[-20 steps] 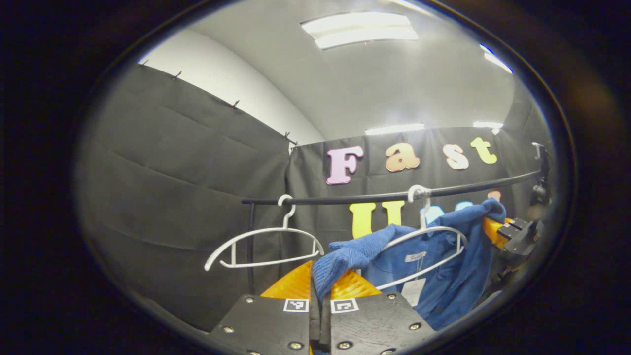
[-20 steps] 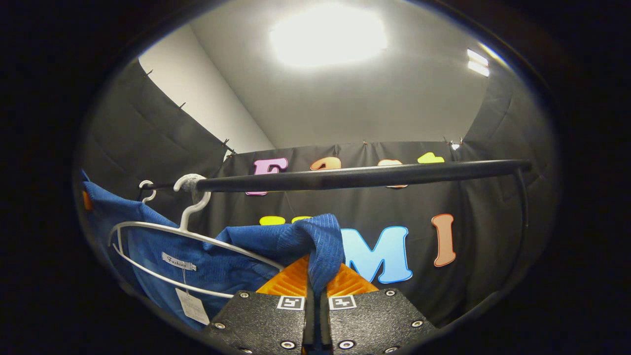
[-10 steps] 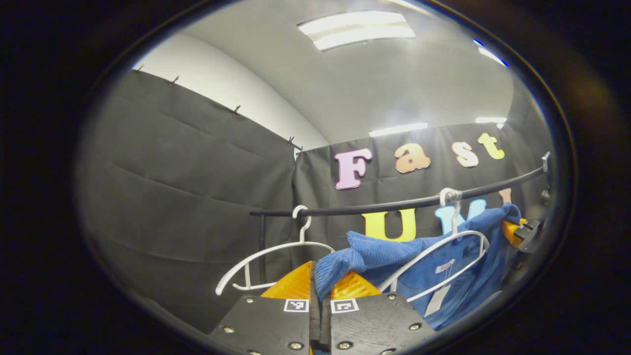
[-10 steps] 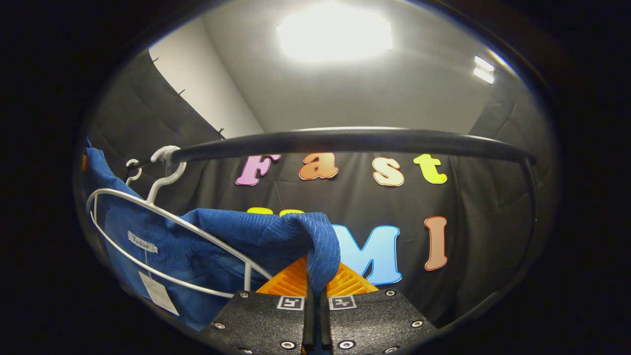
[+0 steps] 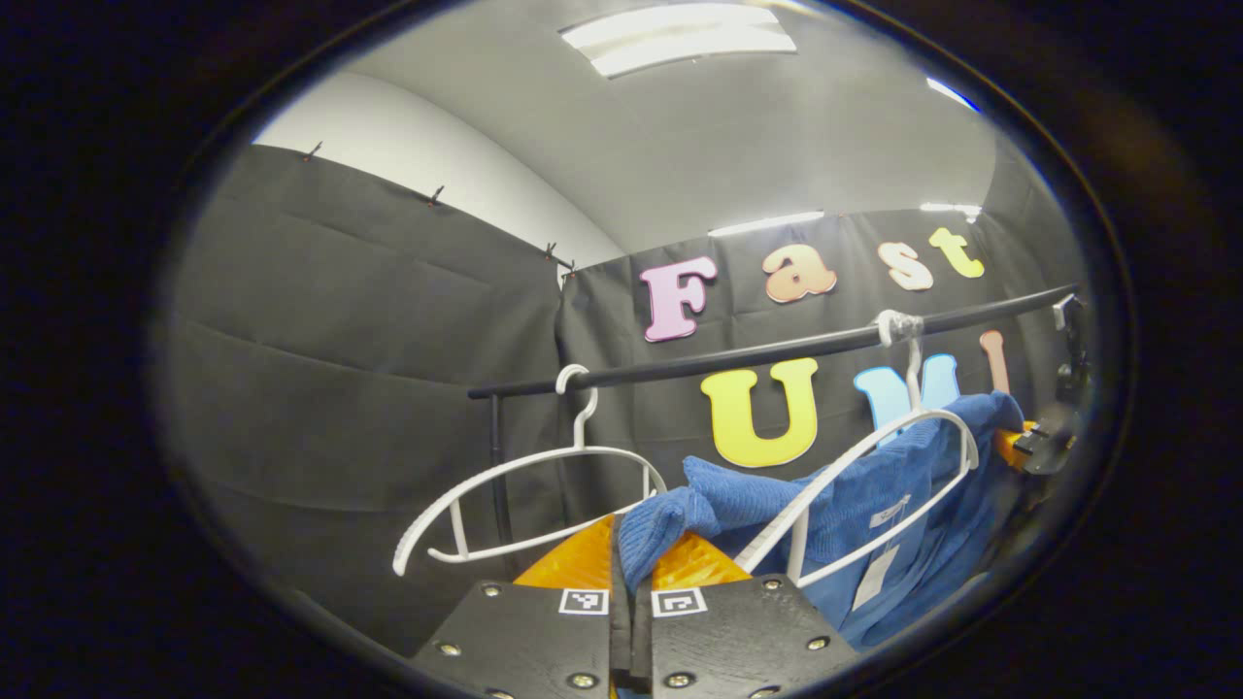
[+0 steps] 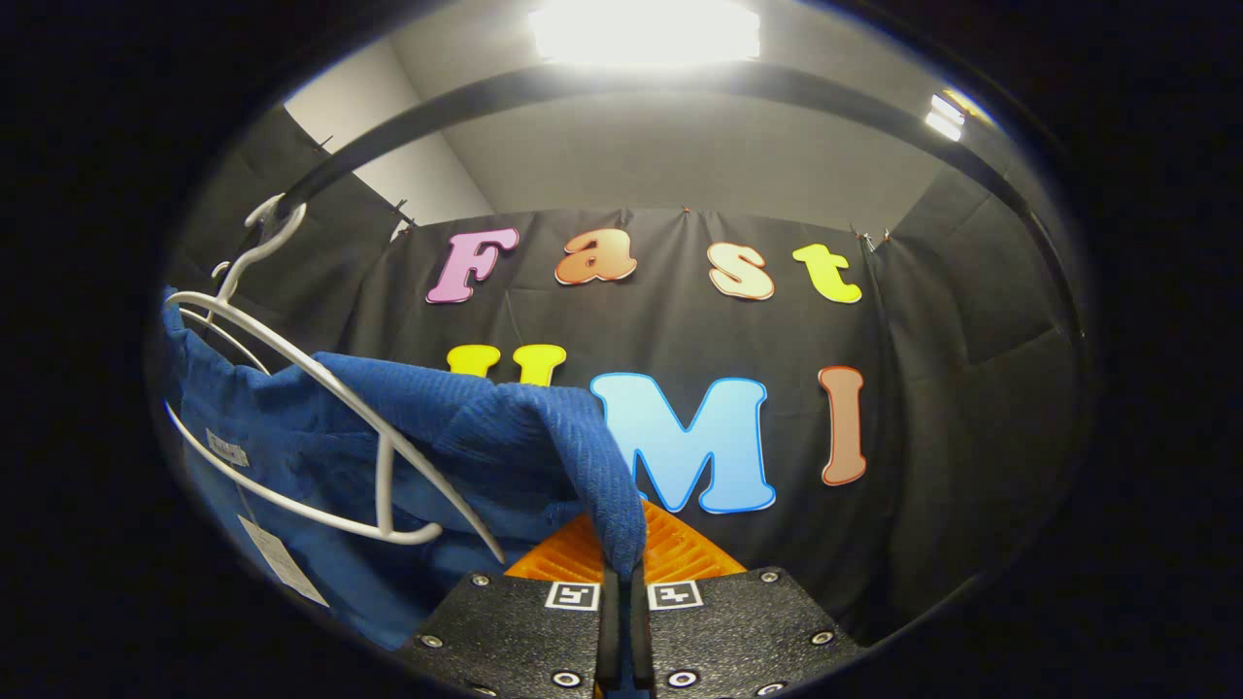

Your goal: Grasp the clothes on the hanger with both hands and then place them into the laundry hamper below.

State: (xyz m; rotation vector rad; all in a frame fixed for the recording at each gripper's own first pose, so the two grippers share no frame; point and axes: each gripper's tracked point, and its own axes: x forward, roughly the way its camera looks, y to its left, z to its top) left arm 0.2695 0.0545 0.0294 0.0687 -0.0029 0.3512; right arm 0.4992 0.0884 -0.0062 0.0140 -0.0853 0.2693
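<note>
**Both grippers hold the blue garment, half off its hanger**

The left gripper (image 5: 631,568) is clamped narrow on a fold of the blue garment (image 5: 874,495), and the right gripper (image 6: 621,568) is pinched the same way on the opposite shoulder. In the left gripper view the right gripper sits farther off, at the garment's other end.

The garment stretches sideways between the two grippers, its long axis running roughly along the black rail (image 5: 757,349). Its body hangs behind and below the white hanger (image 5: 874,456), whose hook is on the rail; the hanger's arms lie in front of the cloth, so it looks slipped off rather than draped over. An empty white hanger (image 5: 524,495) hangs beside it on the rail.

The hamper is not visible. The coming move likely calls for drawing the cloth clear of the hanger and then lowering both grippers together.
</note>
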